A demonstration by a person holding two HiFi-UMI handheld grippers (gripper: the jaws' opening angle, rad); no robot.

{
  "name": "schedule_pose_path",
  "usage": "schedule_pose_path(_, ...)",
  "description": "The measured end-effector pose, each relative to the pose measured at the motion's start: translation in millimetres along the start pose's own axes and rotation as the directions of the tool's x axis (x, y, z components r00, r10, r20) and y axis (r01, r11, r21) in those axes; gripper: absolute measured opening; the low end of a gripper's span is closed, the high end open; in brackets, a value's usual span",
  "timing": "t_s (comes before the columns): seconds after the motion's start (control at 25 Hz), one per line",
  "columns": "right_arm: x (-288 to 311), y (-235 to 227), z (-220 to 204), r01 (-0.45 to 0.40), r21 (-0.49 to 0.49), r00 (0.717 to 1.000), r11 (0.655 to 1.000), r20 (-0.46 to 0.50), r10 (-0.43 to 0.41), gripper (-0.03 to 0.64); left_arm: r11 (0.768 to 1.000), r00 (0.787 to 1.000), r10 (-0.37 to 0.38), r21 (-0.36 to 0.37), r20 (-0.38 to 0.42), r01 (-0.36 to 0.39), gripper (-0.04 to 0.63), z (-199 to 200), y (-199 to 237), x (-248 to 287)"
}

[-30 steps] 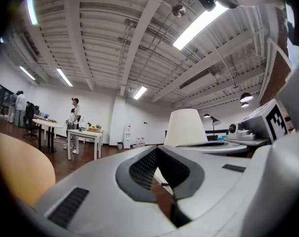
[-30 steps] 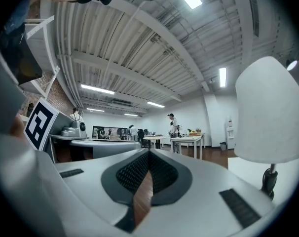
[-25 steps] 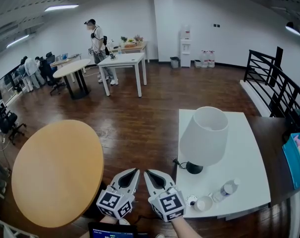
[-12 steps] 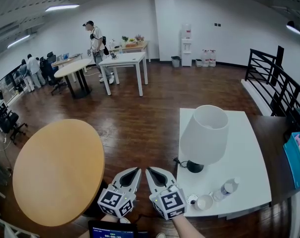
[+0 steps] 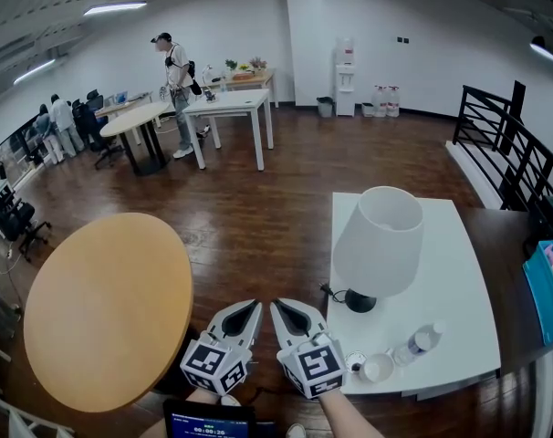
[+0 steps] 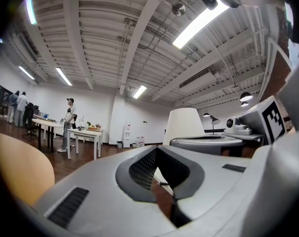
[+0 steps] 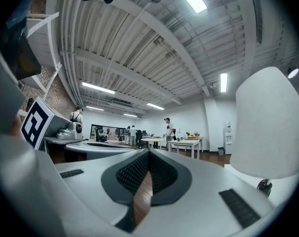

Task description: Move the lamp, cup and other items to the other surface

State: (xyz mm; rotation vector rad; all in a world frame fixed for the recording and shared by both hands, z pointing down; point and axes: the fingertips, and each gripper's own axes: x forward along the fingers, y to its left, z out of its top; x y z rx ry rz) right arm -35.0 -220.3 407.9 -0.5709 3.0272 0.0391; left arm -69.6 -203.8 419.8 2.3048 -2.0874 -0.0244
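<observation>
Matt white lamp shade [image 5: 379, 243], prob. fabric, glossy dark wood floor [image 5: 258, 217], smooth pale-wood round table [image 5: 103, 304], clear plastic bottle [image 5: 417, 344]

Both tongs wear a smooth, pale-grey shell that tapers to a blunt point. The left tongs [image 5: 252, 307] and the right tongs [image 5: 278, 306] each have a dark, teardrop-shaped recess just behind the tip, lined with black ribbed pads [image 7: 134, 172]. Further back from the tip, on either flank of the shell, sits a narrow dark slotted strip [image 7: 237, 207]. At the rear end of each tongs, a white marker cube [image 5: 213, 369] shows bold black square patterns on its faces.
</observation>
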Motion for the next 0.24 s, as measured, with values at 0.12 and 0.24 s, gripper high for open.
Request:
schedule_pose_path(0.12, -1.5, 3.9, 0.3, -0.01, -0.005, 1.0, 1.0, -0.008, 0.01, 0.0, 1.0, 1.0, 0.0, -0.003, -0.001, 0.0, 0.012, -1.0, -0.7, -1.8)
schedule_pose_path(0.24, -1.8, 6.7, -0.2, -0.008, 0.011, 1.0, 1.0, -0.011, 0.008, 0.0, 1.0, 1.0, 0.0, -0.005, -0.004, 0.0, 0.012, -0.9, -0.3, -4.2)
